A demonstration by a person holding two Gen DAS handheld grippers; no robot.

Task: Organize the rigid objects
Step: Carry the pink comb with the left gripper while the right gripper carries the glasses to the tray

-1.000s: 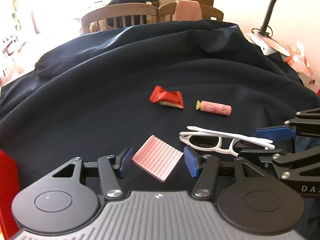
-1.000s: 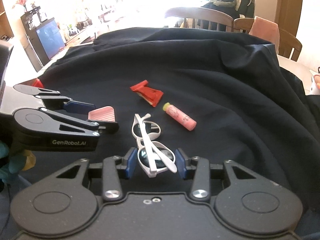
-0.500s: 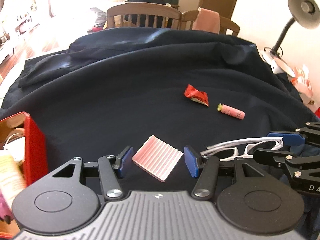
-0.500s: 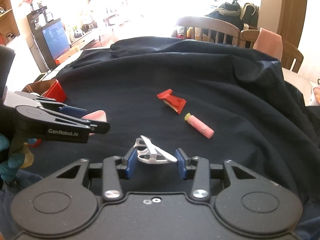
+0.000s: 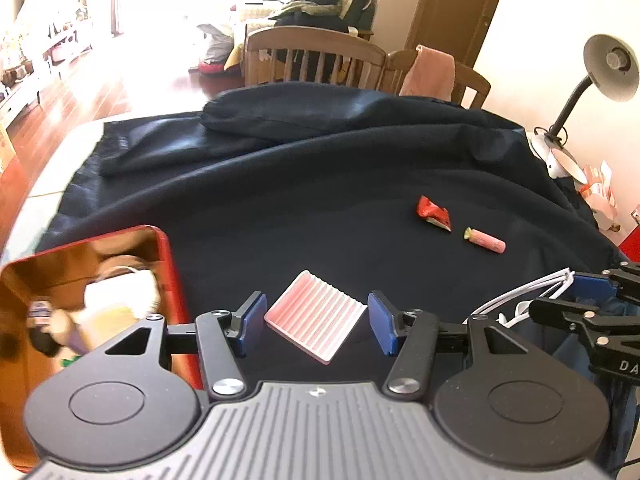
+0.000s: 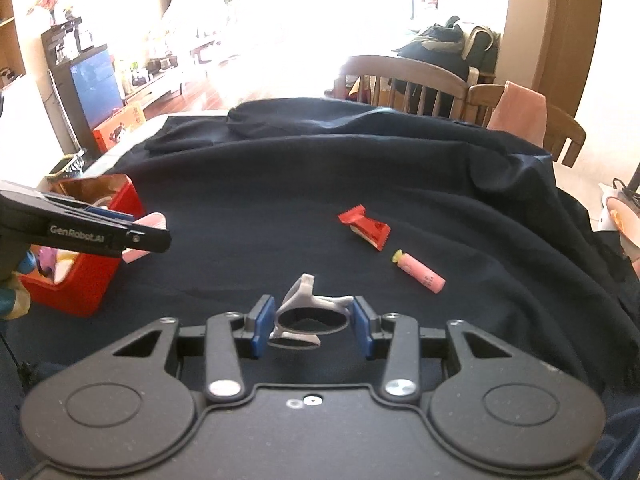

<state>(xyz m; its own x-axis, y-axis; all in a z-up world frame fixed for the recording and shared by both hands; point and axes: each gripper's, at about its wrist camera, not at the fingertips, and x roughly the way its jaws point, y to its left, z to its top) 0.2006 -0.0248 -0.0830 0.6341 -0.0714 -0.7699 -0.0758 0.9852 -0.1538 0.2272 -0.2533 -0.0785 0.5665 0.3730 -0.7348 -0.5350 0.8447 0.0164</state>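
Left hand-held gripper (image 5: 316, 326) is pinching the pink ridged tray (image 5: 315, 327) beside the red bin (image 5: 176, 280), while the right hand-held gripper (image 6: 308, 326) clamps the white glasses (image 6: 306, 312) by, I think, one lens rim, so they could twist loose over the worktop (image 6: 360, 184).

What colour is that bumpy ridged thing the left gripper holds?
Pink, with raised stripes: the ridged pad, best seen in the left wrist view.
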